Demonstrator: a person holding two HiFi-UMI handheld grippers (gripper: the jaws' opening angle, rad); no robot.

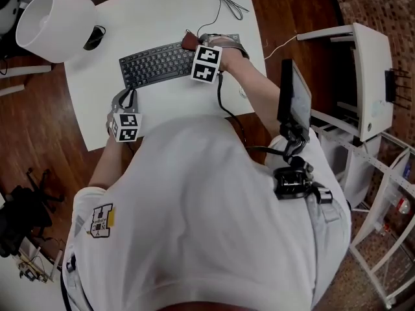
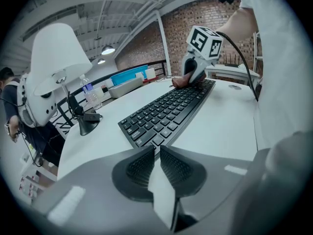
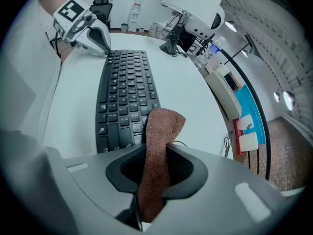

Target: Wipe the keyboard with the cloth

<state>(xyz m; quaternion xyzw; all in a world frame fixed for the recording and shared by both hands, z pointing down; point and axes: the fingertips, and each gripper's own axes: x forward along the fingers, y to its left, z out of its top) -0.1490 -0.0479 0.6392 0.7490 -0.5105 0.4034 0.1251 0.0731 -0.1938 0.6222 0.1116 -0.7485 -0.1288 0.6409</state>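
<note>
A black keyboard [image 1: 155, 65] lies on the white table [image 1: 162, 11]. My right gripper [image 1: 198, 47] is over the keyboard's right end, shut on a brown cloth [image 1: 189, 41]. In the right gripper view the cloth [image 3: 164, 126] sticks out between the jaws of the right gripper [image 3: 157, 148] and hangs over the keyboard's [image 3: 124, 97] near end. My left gripper [image 1: 123, 102] sits at the keyboard's left front corner. In the left gripper view, the left gripper's [image 2: 157, 148] jaws are shut with nothing between them, just short of the keyboard [image 2: 166, 114].
A large white lamp [image 1: 55, 18] on a black base [image 1: 96, 37] stands at the table's back left. A thin cable [image 1: 224, 2] lies at the back right. A white cart [image 1: 369, 76] stands right of the table. A bottle [image 2: 90, 94] is beside the lamp.
</note>
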